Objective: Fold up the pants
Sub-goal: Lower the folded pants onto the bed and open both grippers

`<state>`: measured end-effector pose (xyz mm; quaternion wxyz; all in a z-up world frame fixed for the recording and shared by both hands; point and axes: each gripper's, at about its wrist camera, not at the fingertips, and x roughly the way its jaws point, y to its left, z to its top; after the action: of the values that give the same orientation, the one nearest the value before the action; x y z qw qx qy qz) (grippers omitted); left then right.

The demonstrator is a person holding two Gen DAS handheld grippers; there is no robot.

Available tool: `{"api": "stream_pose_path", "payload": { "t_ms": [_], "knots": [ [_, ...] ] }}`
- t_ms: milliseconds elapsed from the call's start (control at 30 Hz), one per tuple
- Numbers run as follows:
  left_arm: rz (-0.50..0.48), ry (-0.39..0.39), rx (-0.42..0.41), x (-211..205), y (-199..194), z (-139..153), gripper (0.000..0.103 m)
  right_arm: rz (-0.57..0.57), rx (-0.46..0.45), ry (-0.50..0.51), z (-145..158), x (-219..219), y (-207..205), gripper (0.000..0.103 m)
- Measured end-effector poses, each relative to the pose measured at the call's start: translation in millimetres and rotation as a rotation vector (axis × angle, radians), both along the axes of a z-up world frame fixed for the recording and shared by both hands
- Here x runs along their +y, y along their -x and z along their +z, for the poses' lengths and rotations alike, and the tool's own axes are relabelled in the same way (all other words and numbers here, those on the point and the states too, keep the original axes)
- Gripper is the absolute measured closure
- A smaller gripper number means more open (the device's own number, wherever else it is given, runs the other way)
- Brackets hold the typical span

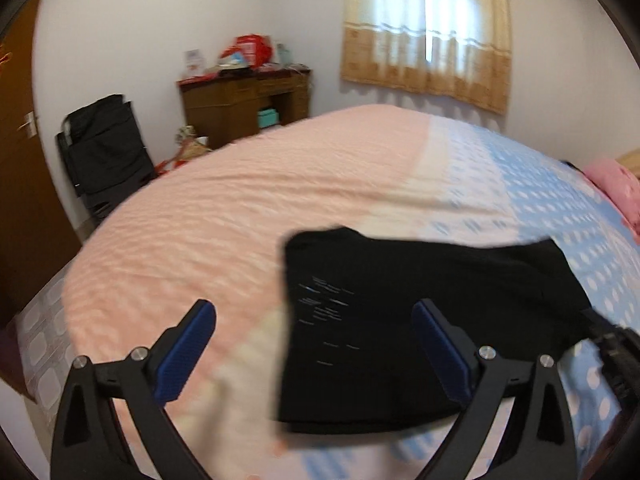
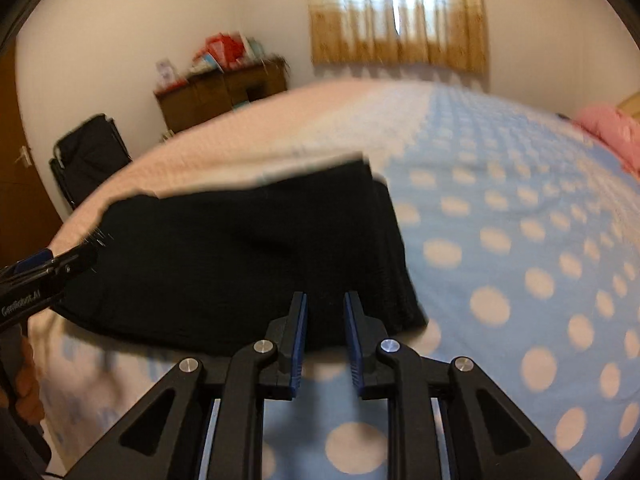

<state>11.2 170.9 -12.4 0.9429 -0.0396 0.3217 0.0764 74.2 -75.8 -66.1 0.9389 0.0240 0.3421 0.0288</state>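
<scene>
Bedspread fills most of both views: a wide quilted cover, pink toward the side where the brown desk and black folding chair stand against the wall, pale blue with cream dots toward the pink pillow at the far right edge. A curtained window sits beyond the bed's far edge.

On that cover, close to the near edge and straddling the line where pink turns to blue, lie the black pants, already gathered into a compact, several-layered rectangle with stacked folded edges showing along its right side.

The left gripper hovers over the bundle's left end with its blue pads spread wide and nothing caught between them; only the right-hand pad overlaps the fabric in view. The right gripper sits at the bundle's near edge with its jaws drawn narrow; a gap shows between the pads and the cloth looks to lie just beyond the tips, so I read it as not pinching.

The folding seems nearly finished, the step in hand being a release and tidy-up. To do it well, lift both tools straight clear so no pad drags a layer askew, then check that the stacked edges on the right stay aligned. If a last fold is wanted, grip through all layers at two matching corners rather than the top one alone.
</scene>
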Motion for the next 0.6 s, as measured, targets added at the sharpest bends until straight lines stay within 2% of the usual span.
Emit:
{"api": "stream_pose_path", "payload": {
  "t_ms": [133, 167, 233, 267, 300, 333, 367, 400, 467, 600],
  "knots": [
    [0.007, -0.046, 0.156, -10, -16, -32, 0.003, 0.006, 0.017, 0.001, 3, -1, 2, 0.083],
    [0.013, -0.053, 0.18, -10, -14, -36, 0.002, -0.004, 0.029, -0.016, 7, -3, 5, 0.083],
    [0.021, -0.006, 0.178, -2, -10, -38, 0.001, -0.033, 0.025, -0.061, 14, -5, 13, 0.081],
    [0.031, 0.012, 0.179, 1, -7, -36, 0.002, -0.047, 0.015, -0.083, 18, -7, 19, 0.075],
    [0.036, 0.013, 0.18, 3, -5, -34, 0.002, -0.06, 0.0, -0.102, 23, -8, 27, 0.061],
    [0.038, 0.001, 0.178, 3, -3, -33, 0.002, -0.071, -0.015, -0.111, 26, -7, 36, 0.051],
    [0.04, -0.012, 0.173, 3, 0, -31, 0.002, -0.082, -0.037, -0.119, 29, -5, 47, 0.034],
    [0.042, -0.026, 0.166, 1, 5, -29, 0.002, -0.087, -0.051, -0.123, 31, -3, 53, 0.03],
    [0.04, -0.037, 0.153, -4, 13, -26, 0.002, -0.101, -0.085, -0.124, 36, -1, 70, 0.03],
    [0.031, -0.05, 0.122, -8, 28, -19, 0.002, -0.135, -0.062, -0.143, 37, -3, 87, 0.029]
  ]
}}
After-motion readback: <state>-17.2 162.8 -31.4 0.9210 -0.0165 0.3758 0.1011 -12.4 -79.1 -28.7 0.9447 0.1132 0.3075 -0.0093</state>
